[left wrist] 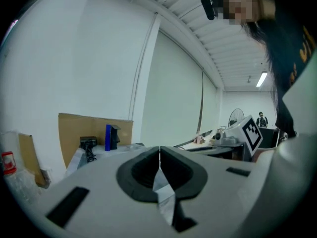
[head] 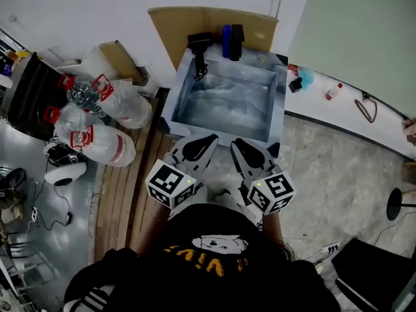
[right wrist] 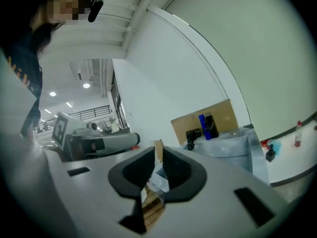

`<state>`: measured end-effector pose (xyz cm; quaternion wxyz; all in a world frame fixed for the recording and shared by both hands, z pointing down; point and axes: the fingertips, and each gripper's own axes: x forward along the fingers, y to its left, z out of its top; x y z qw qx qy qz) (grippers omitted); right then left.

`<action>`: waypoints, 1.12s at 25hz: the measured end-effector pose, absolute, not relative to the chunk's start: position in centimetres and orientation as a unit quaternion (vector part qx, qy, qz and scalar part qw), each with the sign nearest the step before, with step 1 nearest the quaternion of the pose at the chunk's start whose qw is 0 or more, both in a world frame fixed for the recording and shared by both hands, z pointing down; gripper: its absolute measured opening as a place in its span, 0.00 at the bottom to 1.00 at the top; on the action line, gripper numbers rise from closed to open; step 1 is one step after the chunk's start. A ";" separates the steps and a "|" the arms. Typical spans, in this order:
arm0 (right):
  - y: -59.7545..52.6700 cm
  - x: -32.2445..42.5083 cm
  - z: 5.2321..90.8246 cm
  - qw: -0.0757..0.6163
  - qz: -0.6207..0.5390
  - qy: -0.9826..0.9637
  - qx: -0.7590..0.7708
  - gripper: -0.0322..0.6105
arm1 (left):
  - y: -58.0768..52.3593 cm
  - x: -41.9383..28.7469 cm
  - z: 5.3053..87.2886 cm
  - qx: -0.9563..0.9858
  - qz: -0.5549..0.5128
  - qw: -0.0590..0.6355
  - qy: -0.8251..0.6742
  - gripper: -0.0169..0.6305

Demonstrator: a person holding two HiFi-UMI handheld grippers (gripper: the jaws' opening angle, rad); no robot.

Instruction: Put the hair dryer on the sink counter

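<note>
The black hair dryer rests on the back left rim of the plastic-wrapped sink, with its cord hanging into the basin. It also shows small in the left gripper view and the right gripper view. Both grippers hover side by side in front of the sink's near edge, well short of the dryer. My left gripper is shut, its tips meeting with nothing between. My right gripper shows a narrow gap between its tips and holds nothing.
A blue bottle and a black container stand on the sink's back rim in front of a cardboard sheet. Plastic bags of bottles lie on the floor at left. A white counter with small items runs at right.
</note>
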<state>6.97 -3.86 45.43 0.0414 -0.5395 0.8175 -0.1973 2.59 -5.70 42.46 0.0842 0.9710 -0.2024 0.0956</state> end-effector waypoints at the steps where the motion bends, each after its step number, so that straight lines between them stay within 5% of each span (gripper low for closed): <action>1: -3.8 7.0 45.4 0.041 -0.197 0.817 -0.541 0.12 | -5.6 2.7 42.3 0.972 0.095 0.082 -0.199 0.04; 28: -4.8 -5.4 44.4 0.015 -0.186 0.810 -0.556 0.06 | -5.7 -10.7 40.7 0.981 0.069 0.059 -0.171 0.04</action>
